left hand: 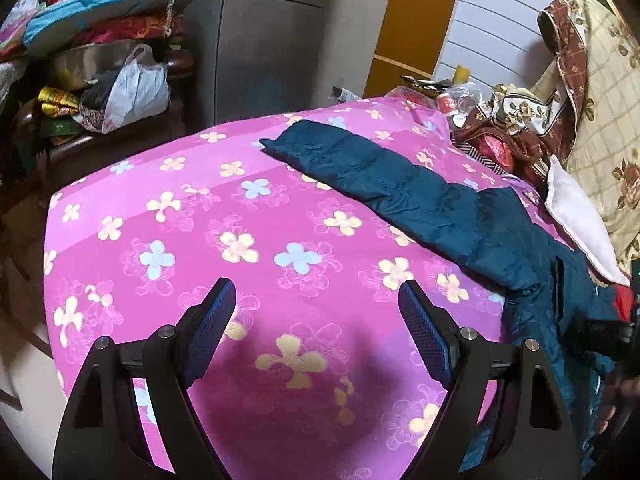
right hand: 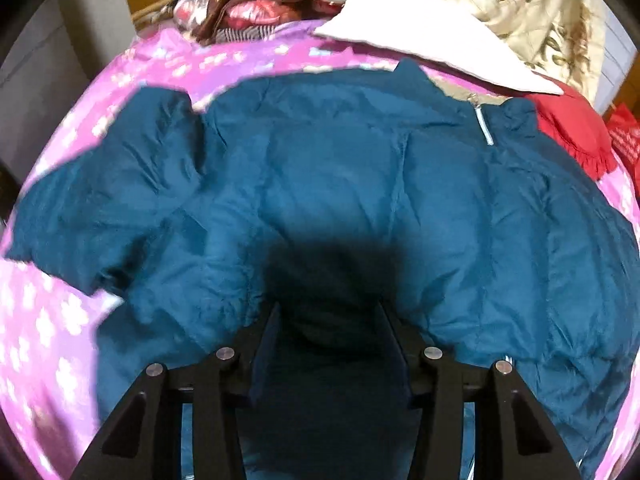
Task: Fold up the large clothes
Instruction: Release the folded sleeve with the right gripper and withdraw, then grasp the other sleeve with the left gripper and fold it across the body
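Note:
A dark teal padded jacket lies spread on a pink flowered bedspread. In the left wrist view its sleeve stretches out to the far left, its body at the right edge. My left gripper is open and empty above the bare bedspread, left of the jacket. My right gripper is over the jacket's lower edge, and its jaws stand close on a dark fold of the jacket fabric. The collar and silver zipper lie at the far side.
A white pillow and a red cloth lie beyond the jacket. Patterned bedding is heaped at the right. Left of the bed a cluttered shelf holds bags and cushions. A grey cabinet stands behind.

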### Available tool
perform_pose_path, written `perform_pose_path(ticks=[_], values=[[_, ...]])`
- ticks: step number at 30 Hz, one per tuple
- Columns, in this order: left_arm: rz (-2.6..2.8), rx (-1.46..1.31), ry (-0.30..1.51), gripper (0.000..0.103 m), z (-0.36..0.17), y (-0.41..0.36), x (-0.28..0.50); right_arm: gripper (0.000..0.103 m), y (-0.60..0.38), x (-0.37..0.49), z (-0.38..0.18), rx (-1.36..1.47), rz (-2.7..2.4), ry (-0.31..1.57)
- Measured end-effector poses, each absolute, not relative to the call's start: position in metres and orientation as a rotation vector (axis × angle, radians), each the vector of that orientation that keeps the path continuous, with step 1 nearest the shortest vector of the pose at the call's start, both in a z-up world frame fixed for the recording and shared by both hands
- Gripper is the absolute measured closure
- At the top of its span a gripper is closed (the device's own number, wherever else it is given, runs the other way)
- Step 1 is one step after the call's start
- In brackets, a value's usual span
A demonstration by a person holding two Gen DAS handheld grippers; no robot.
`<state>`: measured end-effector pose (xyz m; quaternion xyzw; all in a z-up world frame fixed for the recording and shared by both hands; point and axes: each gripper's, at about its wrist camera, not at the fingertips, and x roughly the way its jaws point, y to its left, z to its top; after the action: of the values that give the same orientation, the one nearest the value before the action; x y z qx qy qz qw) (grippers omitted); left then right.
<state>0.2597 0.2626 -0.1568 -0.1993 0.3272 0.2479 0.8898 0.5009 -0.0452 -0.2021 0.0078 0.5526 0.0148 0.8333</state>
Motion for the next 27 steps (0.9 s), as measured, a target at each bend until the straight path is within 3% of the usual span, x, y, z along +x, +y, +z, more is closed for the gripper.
perform_pose_path(ticks=[7,15,27], values=[[0.507,-0.425,0.675,0.019,-0.152,0.271,0.244,0.055,-0.078,0.374,-0.139,0.146,0.252,1.064],[0.473,-0.472,0.728,0.019,-0.145,0.289,0.236,0.055,-0.148,0.258,-0.152,0.206,0.285,1.062],[0.4,-0.673,0.756,0.019,-0.109,0.356,0.326,0.055,-0.194,0.246,-0.18,0.302,0.245,0.983]])
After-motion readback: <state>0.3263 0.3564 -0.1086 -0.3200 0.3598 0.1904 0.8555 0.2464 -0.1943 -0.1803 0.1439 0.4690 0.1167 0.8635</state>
